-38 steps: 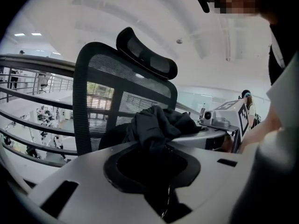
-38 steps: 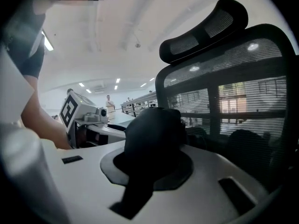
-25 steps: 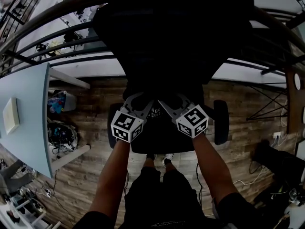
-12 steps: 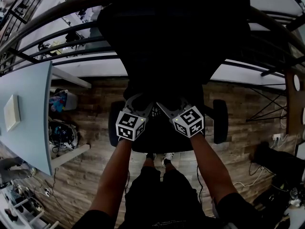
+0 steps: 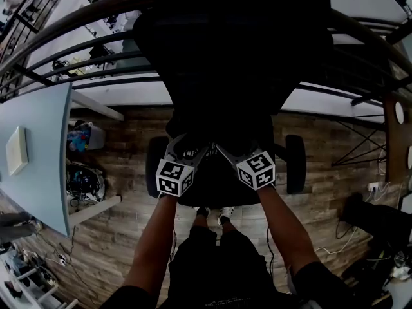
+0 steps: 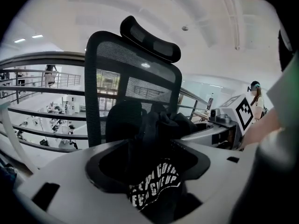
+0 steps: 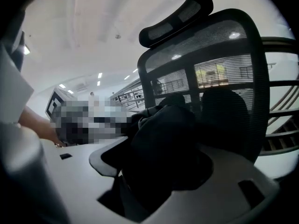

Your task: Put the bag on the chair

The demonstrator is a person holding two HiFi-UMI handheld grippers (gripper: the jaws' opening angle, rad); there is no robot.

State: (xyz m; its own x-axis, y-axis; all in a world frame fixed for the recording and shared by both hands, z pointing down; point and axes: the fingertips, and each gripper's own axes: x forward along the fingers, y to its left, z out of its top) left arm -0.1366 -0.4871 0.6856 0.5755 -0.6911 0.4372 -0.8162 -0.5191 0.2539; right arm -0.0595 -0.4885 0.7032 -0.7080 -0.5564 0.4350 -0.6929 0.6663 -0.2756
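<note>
A black mesh office chair (image 5: 225, 50) with a headrest stands in front of me, its seat (image 5: 215, 182) under both grippers. The black bag (image 6: 154, 181) with white print lies bunched on the seat against the backrest (image 6: 135, 69). My left gripper (image 5: 187, 148) has its jaws opening, with bag fabric lying loose in the wide gap. My right gripper (image 5: 235, 148) is also opening, and a dark fold of the bag (image 7: 163, 148) sits between its spread jaws. In the right gripper view the chair back (image 7: 210, 55) rises just behind the bag.
The chair's armrests (image 5: 155, 166) (image 5: 295, 163) flank the grippers. A light blue table (image 5: 38, 153) stands at the left with a bin (image 5: 80, 137) and cables beneath it. A dark railing (image 5: 77, 63) runs behind the chair. Another dark bag (image 5: 373, 217) lies on the wooden floor at the right.
Both grippers have slid slightly down the view toward me, closer together over the seat. The bag stays on the chair.
</note>
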